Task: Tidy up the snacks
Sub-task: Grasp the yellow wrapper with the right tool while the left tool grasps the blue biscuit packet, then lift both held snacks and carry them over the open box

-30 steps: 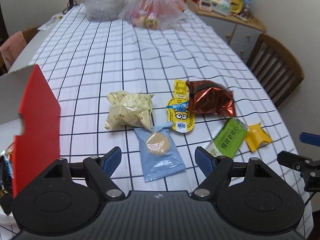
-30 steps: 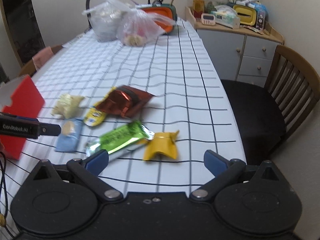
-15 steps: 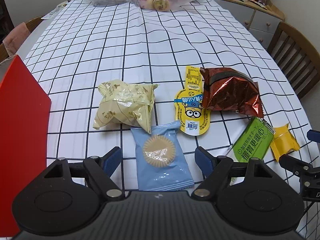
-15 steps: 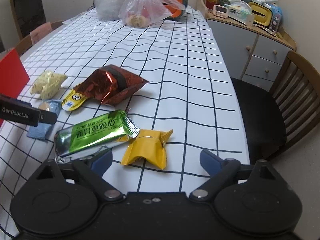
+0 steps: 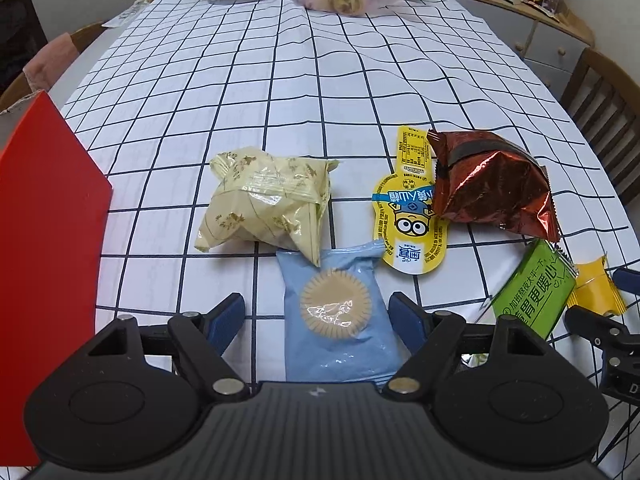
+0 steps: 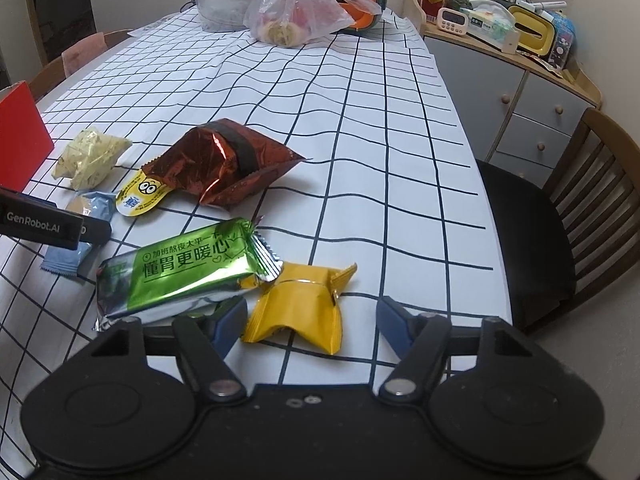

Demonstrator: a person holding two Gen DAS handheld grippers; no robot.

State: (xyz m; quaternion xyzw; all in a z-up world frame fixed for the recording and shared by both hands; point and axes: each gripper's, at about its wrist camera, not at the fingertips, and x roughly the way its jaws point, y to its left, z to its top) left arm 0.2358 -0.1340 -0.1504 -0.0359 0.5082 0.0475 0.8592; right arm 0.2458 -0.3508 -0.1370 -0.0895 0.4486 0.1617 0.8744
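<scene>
- Both grippers were lowered closer over the snacks near the tablecloth's (image 5: 320,92) near edge; pickup is judged imminent.
- Left gripper (image 5: 318,318): jaws closing, blue cookie packet (image 5: 340,340) between, not yet pinched.
- Right gripper (image 6: 310,322): jaws closing around yellow packet (image 6: 298,308), untouched.
- "GenRobot.AI" is read on the left gripper; "minions" on yellow pouch (image 5: 412,224).

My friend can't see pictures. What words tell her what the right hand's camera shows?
The right gripper is closing around a yellow snack packet on a checked tablecloth, not yet squeezing it. A green bar overlaps the packet's left edge, with a shiny red bag behind.
</scene>
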